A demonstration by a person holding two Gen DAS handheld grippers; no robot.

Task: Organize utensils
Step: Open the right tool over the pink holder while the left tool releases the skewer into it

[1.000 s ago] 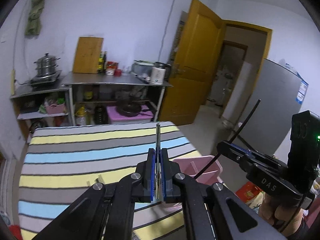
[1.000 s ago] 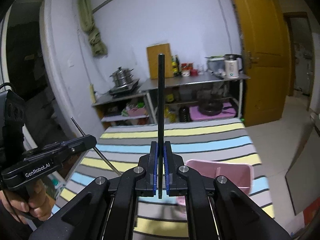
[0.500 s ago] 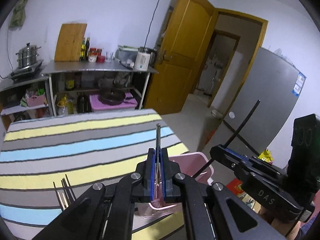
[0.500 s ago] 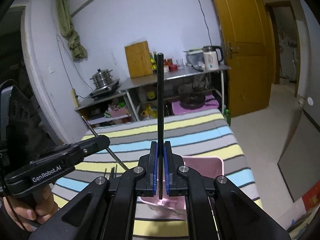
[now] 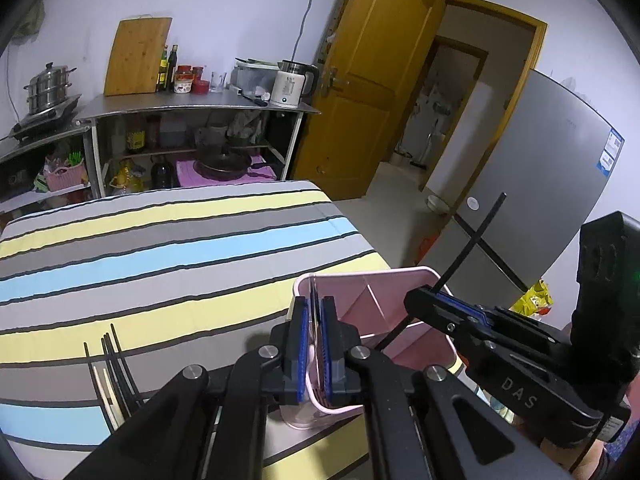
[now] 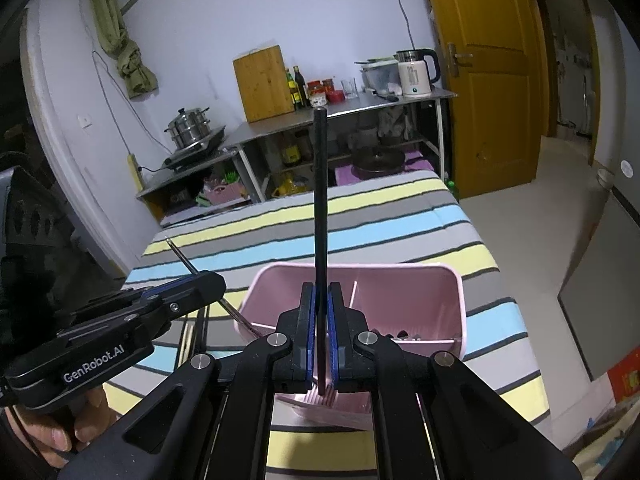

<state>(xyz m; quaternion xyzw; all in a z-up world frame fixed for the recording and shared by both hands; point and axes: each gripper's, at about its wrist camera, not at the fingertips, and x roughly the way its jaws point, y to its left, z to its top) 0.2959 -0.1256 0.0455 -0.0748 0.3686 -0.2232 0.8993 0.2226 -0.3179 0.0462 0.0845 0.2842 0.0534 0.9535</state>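
Change: both grippers have come down over the pink plastic utensil holder (image 6: 404, 304), which now fills the near part of each view.
Black chopstick (image 6: 321, 216): clamped upright in the right gripper (image 6: 321, 332), its lower end over the holder's near edge.
Right gripper: blue-padded jaws closed tight on the black chopstick.
Thin metal chopstick (image 6: 192, 266): slants through the left gripper (image 5: 314, 344), lower end at the holder's left rim.
Left gripper: jaws nearly together around the thin rod; real pinch cannot be told.
Holder: divided pink tub at the near right edge of the striped tablecloth (image 5: 168, 256).
Loose chopsticks (image 5: 114, 372): small dark and pale bundle lying left of the holder.
Background: steel shelf with bamboo cutting board (image 5: 138, 56) and white kettle (image 5: 290, 88) at far wall.
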